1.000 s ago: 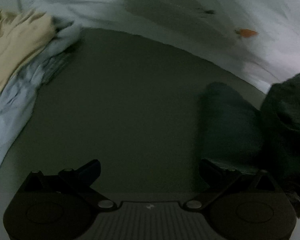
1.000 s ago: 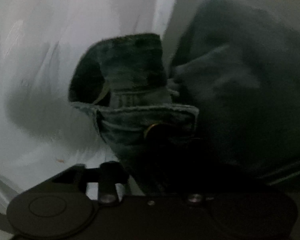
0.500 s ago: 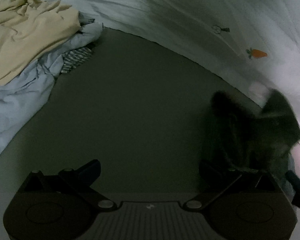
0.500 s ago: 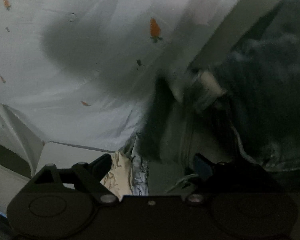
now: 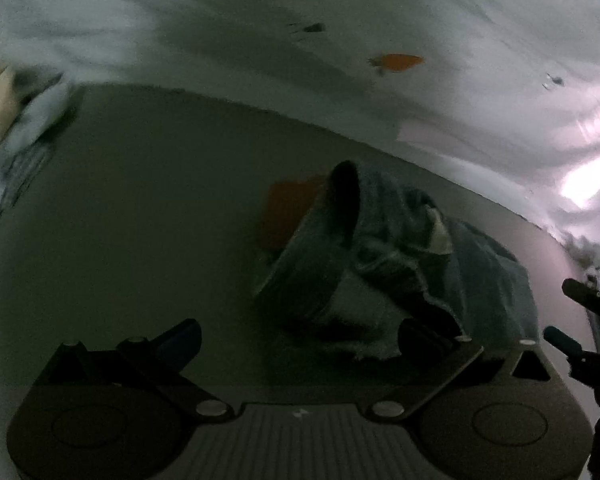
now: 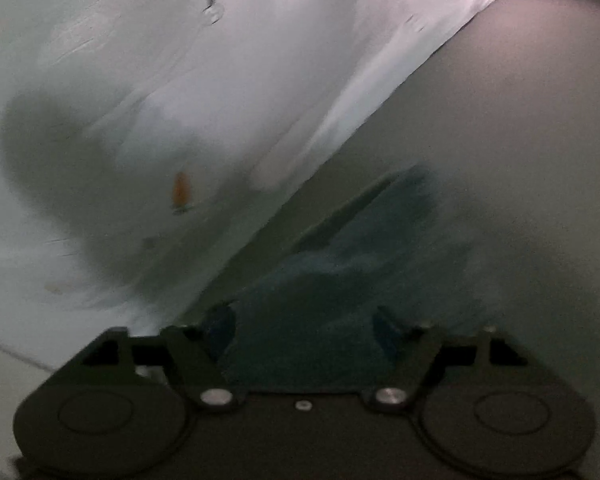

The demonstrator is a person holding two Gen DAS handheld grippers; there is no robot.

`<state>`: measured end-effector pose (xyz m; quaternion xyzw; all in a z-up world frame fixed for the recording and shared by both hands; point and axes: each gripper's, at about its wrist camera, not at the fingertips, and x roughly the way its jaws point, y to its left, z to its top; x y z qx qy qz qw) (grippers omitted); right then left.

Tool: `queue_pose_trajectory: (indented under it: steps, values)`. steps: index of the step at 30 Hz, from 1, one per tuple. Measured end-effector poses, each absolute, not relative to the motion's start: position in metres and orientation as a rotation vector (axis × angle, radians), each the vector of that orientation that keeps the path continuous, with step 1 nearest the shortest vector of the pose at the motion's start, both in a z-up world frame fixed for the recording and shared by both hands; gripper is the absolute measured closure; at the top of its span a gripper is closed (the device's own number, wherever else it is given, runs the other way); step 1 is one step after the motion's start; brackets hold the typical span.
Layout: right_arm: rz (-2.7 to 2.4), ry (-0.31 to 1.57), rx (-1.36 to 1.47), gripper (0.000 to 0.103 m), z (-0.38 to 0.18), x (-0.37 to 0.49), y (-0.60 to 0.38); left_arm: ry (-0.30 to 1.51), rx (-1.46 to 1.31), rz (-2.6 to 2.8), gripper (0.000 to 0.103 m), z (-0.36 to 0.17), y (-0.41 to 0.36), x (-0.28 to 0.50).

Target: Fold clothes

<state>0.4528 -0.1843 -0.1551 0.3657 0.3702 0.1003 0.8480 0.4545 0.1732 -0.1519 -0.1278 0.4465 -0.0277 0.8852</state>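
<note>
A crumpled pair of blue denim jeans lies on the grey surface, waistband raised, an orange patch beside it. My left gripper is open, its right finger at the jeans' near edge; nothing is held. In the right wrist view the denim lies blurred in front of and between the fingers of my right gripper, which stands open just over it. The right gripper also shows at the right edge of the left wrist view.
A white sheet with small carrot prints rises behind the grey surface and shows in the right wrist view. A pile of cream and pale blue clothes lies at the far left.
The right gripper, shut on the jeans a second ago, has let go and now stands open over them. The jeans have dropped onto the grey surface in front of the left gripper.
</note>
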Motion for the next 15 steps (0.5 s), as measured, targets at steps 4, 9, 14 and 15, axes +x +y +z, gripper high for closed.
queue_pose_trajectory:
  steps: [4, 9, 14, 15]
  values:
    - [0.086, 0.806, 0.608, 0.016, -0.162, 0.460, -0.196, 0.980, -0.169, -0.064, 0.000, -0.167, 0.162, 0.481]
    - [0.062, 0.864, 0.555, 0.016, -0.179, 0.473, -0.205, 1.032, -0.187, -0.073, 0.000, -0.185, 0.167, 0.508]
    - [0.124, 0.927, 0.495, 0.016, -0.198, 0.490, -0.197, 1.065, -0.215, -0.087, 0.000, -0.198, 0.171, 0.527]
    - [0.141, 0.939, 0.492, 0.016, -0.202, 0.494, -0.195, 1.069, -0.218, -0.092, 0.000, -0.200, 0.172, 0.529]
